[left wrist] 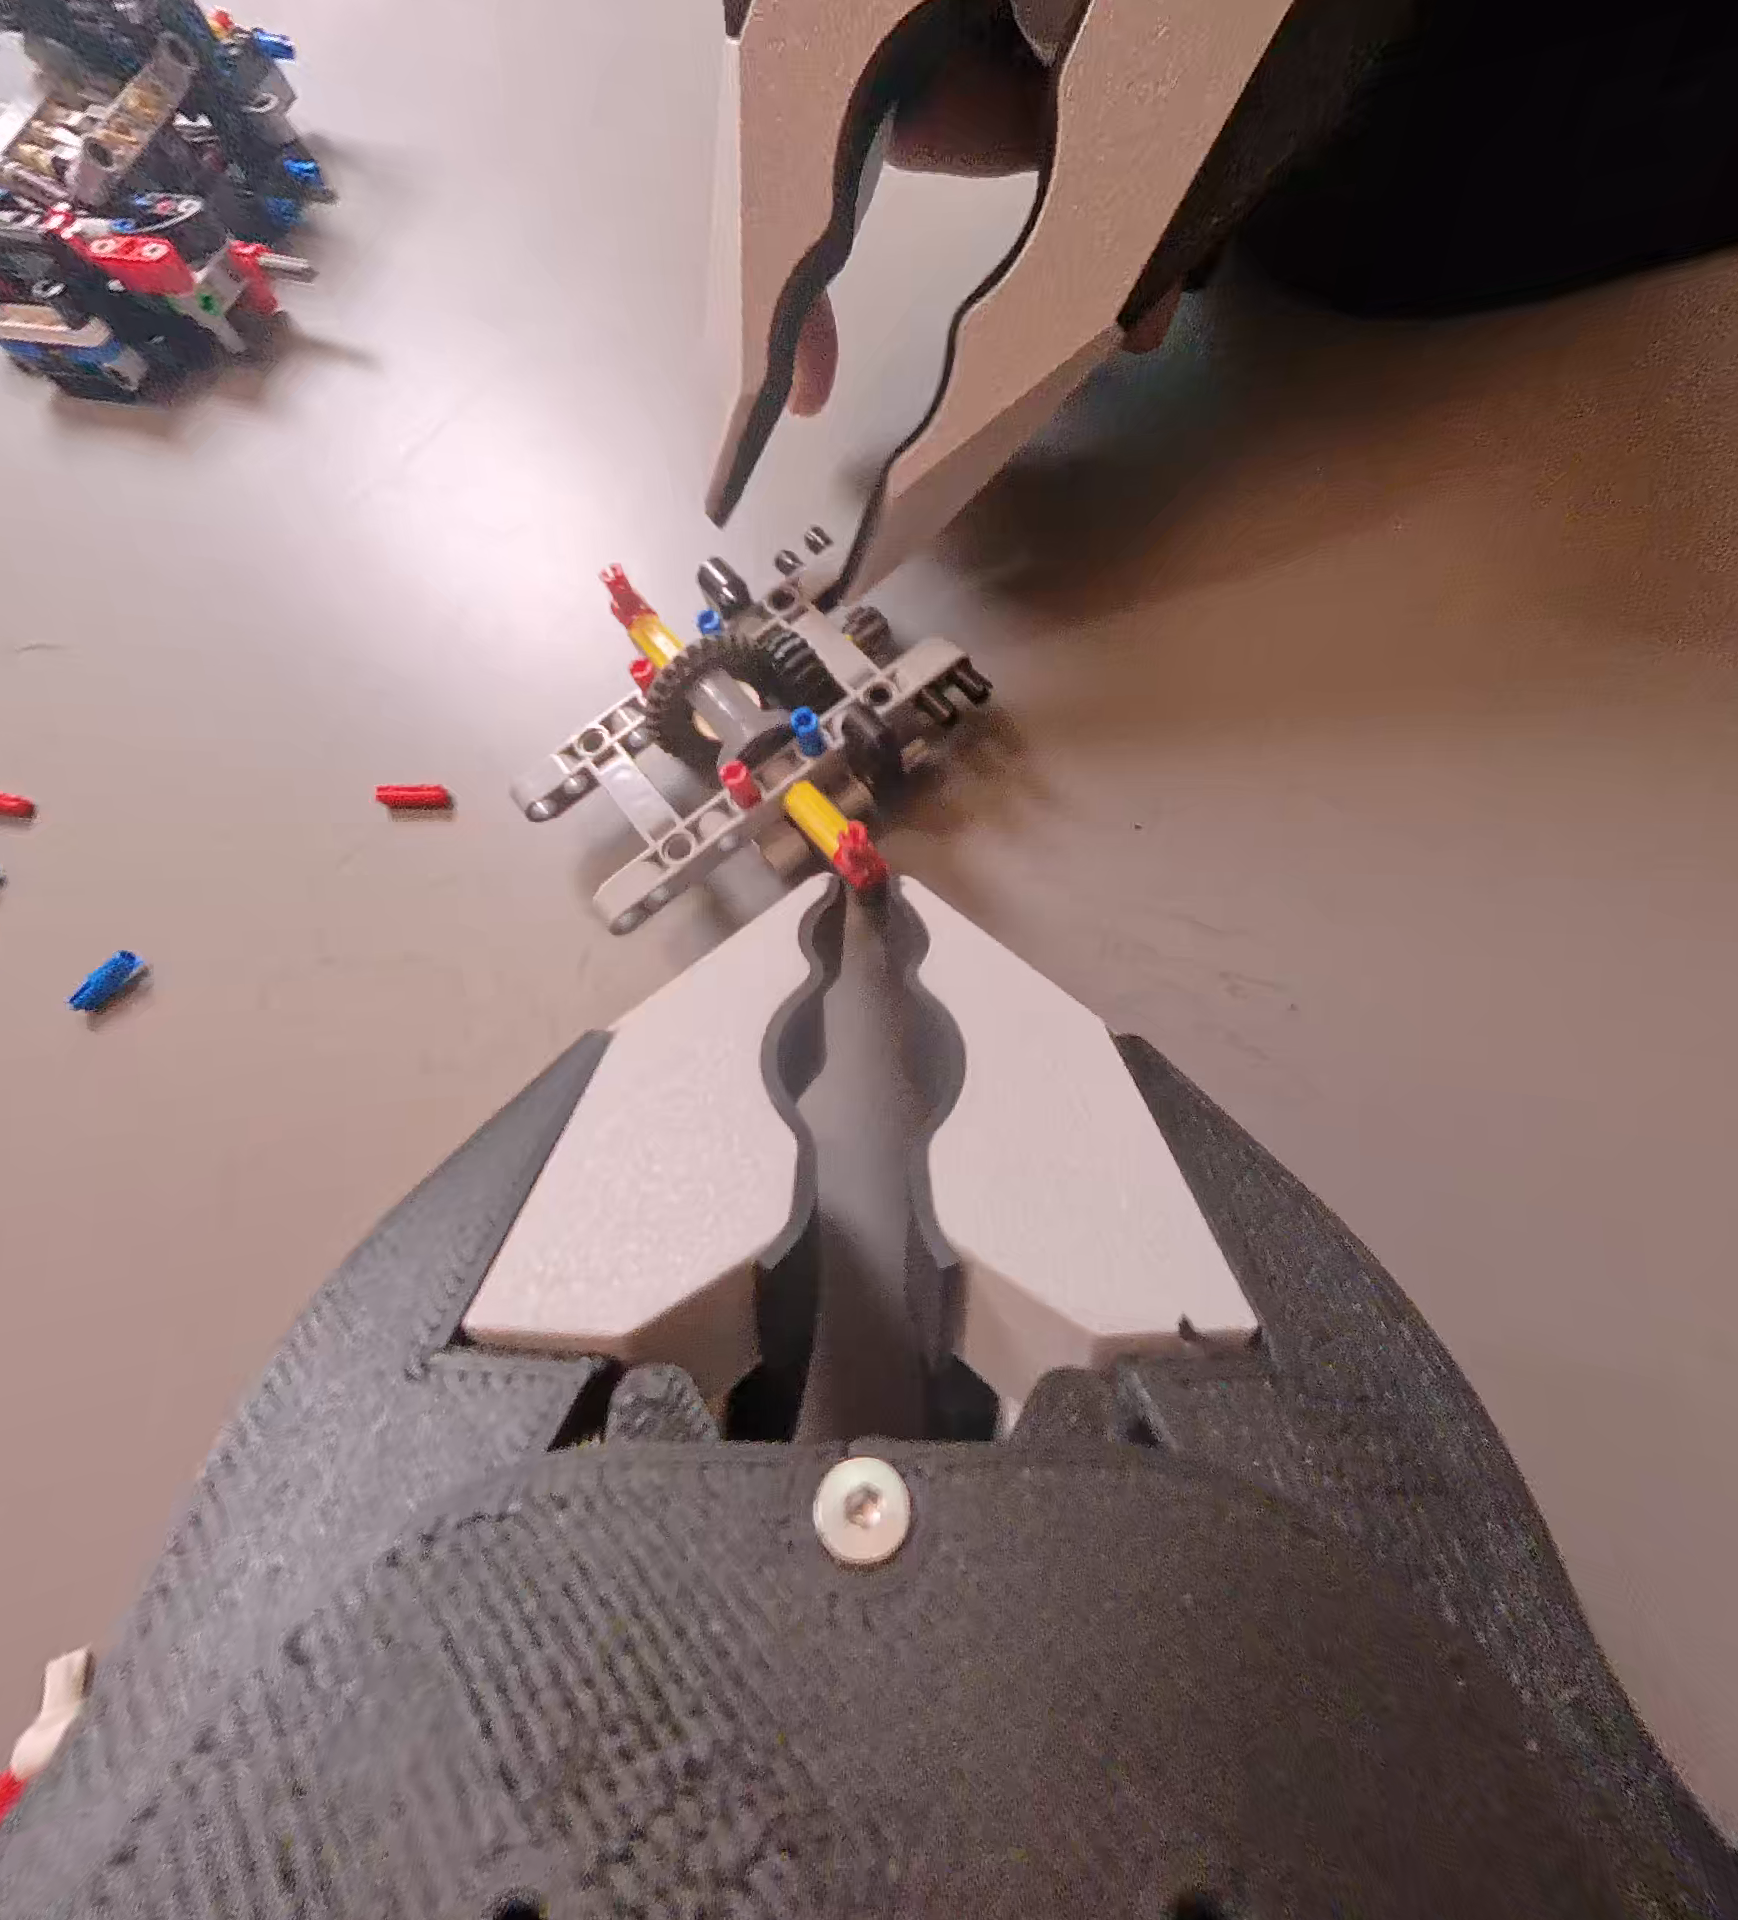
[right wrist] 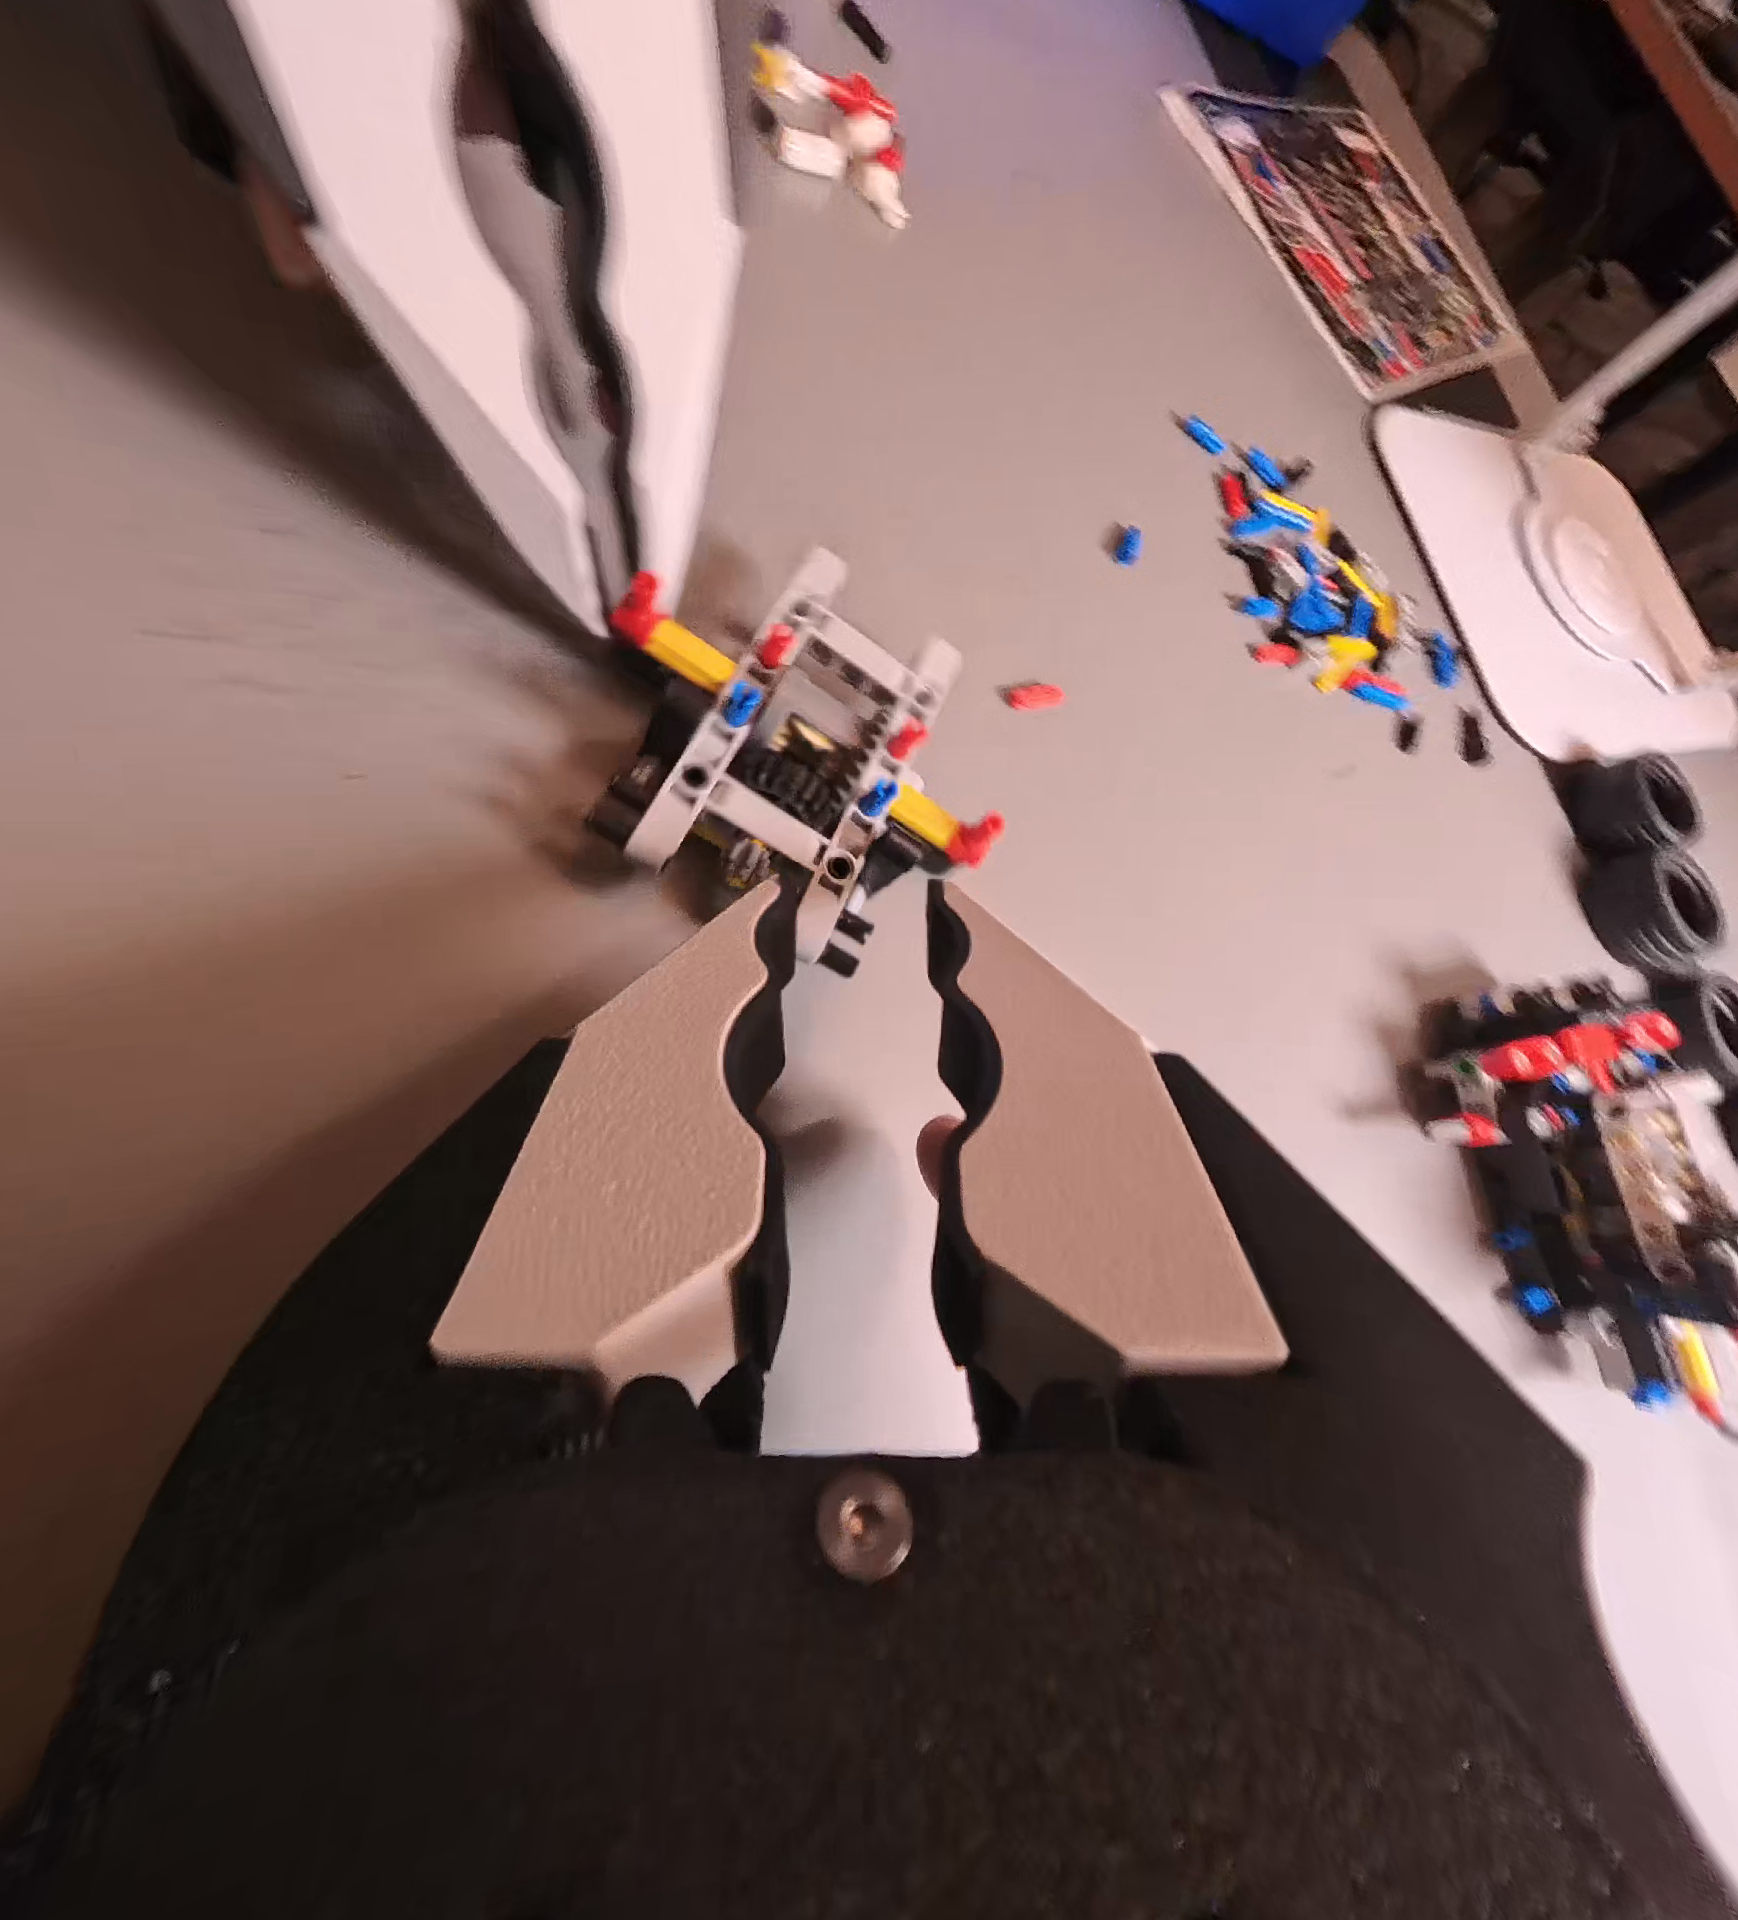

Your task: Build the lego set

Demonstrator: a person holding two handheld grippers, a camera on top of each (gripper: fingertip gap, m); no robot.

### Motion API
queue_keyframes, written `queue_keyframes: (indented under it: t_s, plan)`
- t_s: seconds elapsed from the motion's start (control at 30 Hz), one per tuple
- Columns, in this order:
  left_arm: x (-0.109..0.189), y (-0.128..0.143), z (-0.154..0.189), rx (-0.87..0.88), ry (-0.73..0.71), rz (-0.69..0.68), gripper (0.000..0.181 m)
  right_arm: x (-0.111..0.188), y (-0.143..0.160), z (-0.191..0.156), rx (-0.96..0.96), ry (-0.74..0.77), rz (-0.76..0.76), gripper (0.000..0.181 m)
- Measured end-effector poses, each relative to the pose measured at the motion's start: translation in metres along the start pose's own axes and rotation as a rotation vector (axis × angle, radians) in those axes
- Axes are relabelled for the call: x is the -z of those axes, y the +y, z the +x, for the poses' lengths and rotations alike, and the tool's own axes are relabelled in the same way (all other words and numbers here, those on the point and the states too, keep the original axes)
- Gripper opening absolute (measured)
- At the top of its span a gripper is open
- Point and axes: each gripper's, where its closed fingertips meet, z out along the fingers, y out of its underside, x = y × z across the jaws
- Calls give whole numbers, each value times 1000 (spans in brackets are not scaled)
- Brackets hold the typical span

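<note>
Left wrist view: the left gripper (left wrist: 860, 883) is nearly closed at the red axle end of the gear assembly (left wrist: 751, 727) on the bench (left wrist: 1364, 935); whether it pinches it is unclear. Right wrist view: the right gripper (right wrist: 854, 894) is parted around the gear assembly's (right wrist: 792, 748) grey beam; contact is blurred.

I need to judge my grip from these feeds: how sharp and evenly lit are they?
Left wrist view: the gear assembly is fairly sharp, edges smear, and dark shadow covers the table at right. Right wrist view: blurred throughout, shadow at left, brighter at right.
</note>
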Motion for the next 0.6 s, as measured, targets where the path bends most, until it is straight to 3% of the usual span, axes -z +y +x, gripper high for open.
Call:
queue_keyframes:
  t_s: [0.1, 0.3, 0.5, 0.6]
  plan:
    - [3, 2, -6, 44, -57, 10, 3, -3, 11, 22, -24, 119, -52, 23]
    - [15, 6, -17, 58, -142, 31, 12, 2, 9, 27, -104, 113, 12, 28]
    - [23, 10, -36, 100, -193, 65, 36, 6, 6, 5, -201, -87, 89, 58]
    - [20, 15, -39, 117, -176, 70, 44, 5, 8, 7, -189, -90, 81, 62]
